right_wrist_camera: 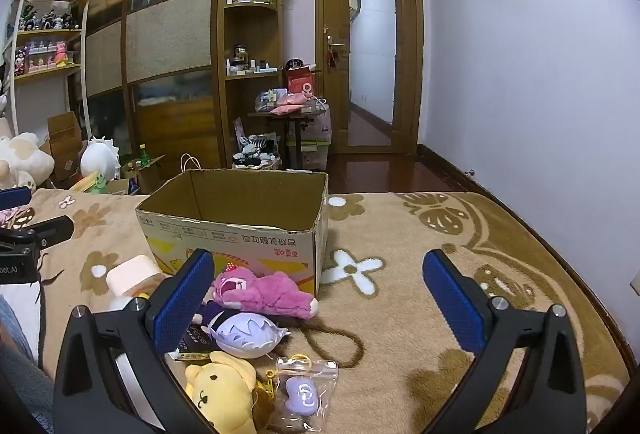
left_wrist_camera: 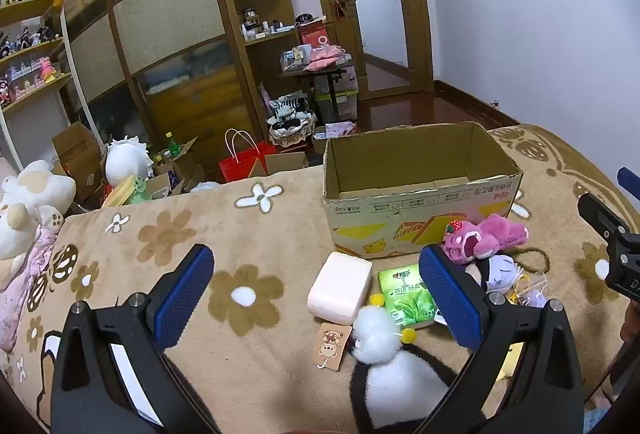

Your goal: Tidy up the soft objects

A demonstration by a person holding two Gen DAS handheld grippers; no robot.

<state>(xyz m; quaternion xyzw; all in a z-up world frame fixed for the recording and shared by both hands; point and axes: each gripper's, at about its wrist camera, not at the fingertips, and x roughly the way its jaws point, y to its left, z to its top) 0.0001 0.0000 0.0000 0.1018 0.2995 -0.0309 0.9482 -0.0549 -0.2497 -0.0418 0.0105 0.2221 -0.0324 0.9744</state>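
An open cardboard box (left_wrist_camera: 420, 194) stands on the flowered blanket; it also shows in the right wrist view (right_wrist_camera: 236, 230) and looks empty. In front of it lie a pink bear plush (left_wrist_camera: 488, 236) (right_wrist_camera: 264, 292), a purple-haired doll (right_wrist_camera: 244, 334), a yellow dog plush (right_wrist_camera: 224, 390), a black-and-white plush (left_wrist_camera: 384, 354), a white tissue pack (left_wrist_camera: 340, 288) and a green tissue pack (left_wrist_camera: 406, 294). My left gripper (left_wrist_camera: 320, 298) is open above the white pack and the black-and-white plush. My right gripper (right_wrist_camera: 320, 308) is open and empty, right of the plush pile.
A small zip bag with a purple charm (right_wrist_camera: 304, 392) lies by the yellow plush. A brown cord (right_wrist_camera: 340, 342) loops on the blanket (right_wrist_camera: 400, 314). Large plush toys (left_wrist_camera: 28, 206) sit at the bed's left edge. Boxes and a red bag (left_wrist_camera: 244, 162) stand on the floor beyond.
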